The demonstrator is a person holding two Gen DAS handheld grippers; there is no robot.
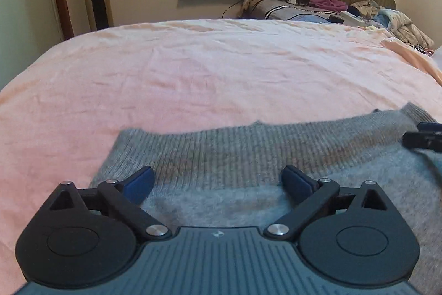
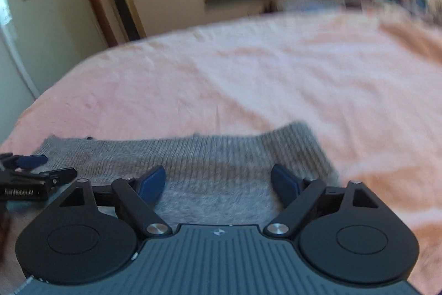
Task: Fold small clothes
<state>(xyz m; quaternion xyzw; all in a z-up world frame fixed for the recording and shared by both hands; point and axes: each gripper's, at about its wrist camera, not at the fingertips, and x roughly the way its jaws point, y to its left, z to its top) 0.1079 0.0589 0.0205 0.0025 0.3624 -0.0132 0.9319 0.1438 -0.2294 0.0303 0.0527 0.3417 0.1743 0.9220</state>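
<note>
1. Left tool (image 1: 216, 183) sits closest to the lens, blue pads spread wide apart, nothing between them, hovering over the grey knit sweater (image 1: 248, 156).
2. Right tool (image 2: 218, 183) likewise gapes wide over the same sweater (image 2: 193, 165); its view is blurred, so the far clutter is unreadable.
3. Each view cuts the sweater off at the bottom edge behind the tool body.
4. Sweater lies flat on the pink bed (image 1: 193, 68), ribbed hem band farthest away, fuzzy knit nearer.
</note>
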